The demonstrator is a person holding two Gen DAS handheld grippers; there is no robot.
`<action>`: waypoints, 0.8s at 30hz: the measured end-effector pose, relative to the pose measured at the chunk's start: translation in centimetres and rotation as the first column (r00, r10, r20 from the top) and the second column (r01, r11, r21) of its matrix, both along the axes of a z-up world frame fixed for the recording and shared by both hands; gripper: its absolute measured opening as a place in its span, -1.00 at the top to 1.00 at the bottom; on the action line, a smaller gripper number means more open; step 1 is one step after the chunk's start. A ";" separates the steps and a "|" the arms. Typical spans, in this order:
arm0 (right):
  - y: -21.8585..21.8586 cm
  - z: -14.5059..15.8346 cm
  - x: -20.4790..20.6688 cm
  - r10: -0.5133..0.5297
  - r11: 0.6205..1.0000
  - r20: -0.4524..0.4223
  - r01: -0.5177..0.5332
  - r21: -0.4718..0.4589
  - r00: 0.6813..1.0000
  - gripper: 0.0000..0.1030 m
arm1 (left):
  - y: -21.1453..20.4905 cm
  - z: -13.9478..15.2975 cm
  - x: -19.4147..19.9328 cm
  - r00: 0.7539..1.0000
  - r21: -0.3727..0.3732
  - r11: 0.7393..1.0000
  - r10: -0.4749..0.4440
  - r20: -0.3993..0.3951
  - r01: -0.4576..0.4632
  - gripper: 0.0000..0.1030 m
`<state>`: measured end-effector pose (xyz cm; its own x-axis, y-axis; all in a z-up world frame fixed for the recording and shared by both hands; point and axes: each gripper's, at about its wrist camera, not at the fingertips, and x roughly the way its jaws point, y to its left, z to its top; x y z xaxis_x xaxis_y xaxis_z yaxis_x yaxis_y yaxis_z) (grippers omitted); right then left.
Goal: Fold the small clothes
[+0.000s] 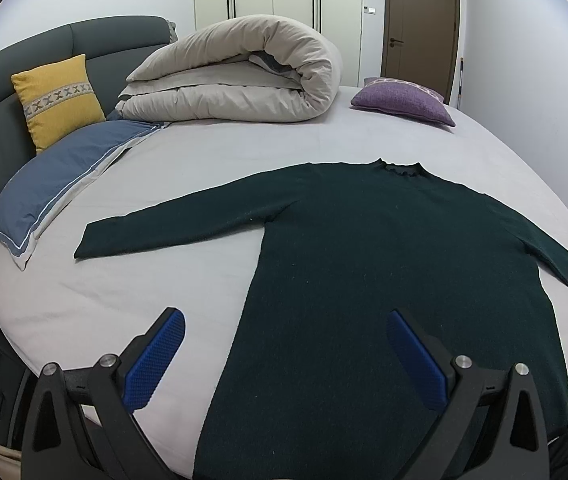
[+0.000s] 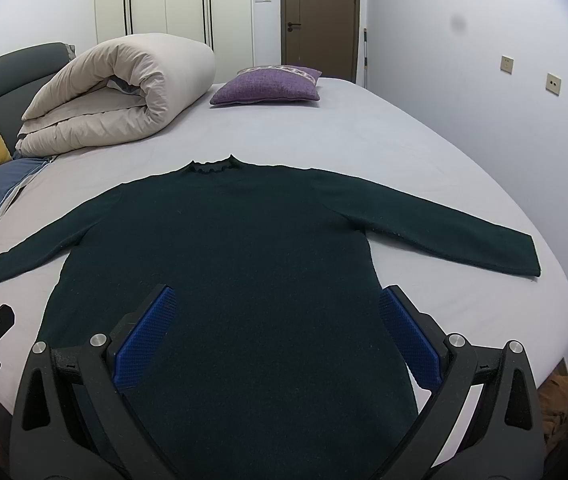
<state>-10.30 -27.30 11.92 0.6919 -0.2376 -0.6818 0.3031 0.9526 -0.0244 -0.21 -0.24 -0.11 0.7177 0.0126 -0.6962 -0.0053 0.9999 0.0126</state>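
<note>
A dark green knit sweater (image 2: 220, 280) lies flat, sleeves outspread, on the smooth grey sheet (image 2: 384, 152). The left gripper (image 1: 284, 356) and right gripper (image 2: 272, 336) hang above its lower body, ribbed blue pads (image 2: 144, 340) spread wide, grasping nothing.

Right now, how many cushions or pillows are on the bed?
3: a yellow cushion against the headboard, a blue pillow lying flat below it, and a purple cushion at the bed's far side. The rolled duvet may hide others.
</note>
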 end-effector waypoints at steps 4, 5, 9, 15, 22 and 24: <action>0.0 0.0 0.0 0.000 1.000 0.000 0.000 -0.001 1.000 -1.00 | 0.0 0.0 0.0 1.000 -0.001 1.000 0.001 -0.001 -0.001 -1.00; 0.0 0.0 0.0 0.000 1.000 0.000 0.000 -0.001 1.000 -1.00 | 0.0 0.0 0.0 1.000 -0.002 1.000 0.001 -0.001 -0.001 -1.00; -0.1 0.0 -0.1 0.001 1.000 0.001 -0.001 0.000 1.000 -1.00 | 0.0 -0.1 -0.1 1.000 -0.002 1.000 -0.001 -0.001 0.001 -1.00; 0.1 -0.2 -0.3 0.001 1.000 0.000 -0.001 0.001 1.000 -1.00 | -0.1 -0.2 -0.3 1.000 -0.002 1.000 0.000 -0.004 0.000 -1.00; 0.3 -0.2 -0.5 0.001 1.000 0.001 -0.001 0.002 1.000 -1.00 | -0.1 -0.2 -0.2 1.000 -0.002 1.000 0.001 -0.001 -0.001 -1.00; 0.5 -0.3 -0.8 0.001 1.000 0.000 -0.001 0.001 1.000 -1.00 | -0.1 -0.3 -0.3 1.000 -0.003 1.000 0.000 -0.002 0.000 -1.00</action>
<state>-11.05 -26.79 11.61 0.6921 -0.2363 -0.6820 0.3018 0.9531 -0.0239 -0.46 -0.30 -0.36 0.7162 0.0102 -0.6978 -0.0054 0.9999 0.0091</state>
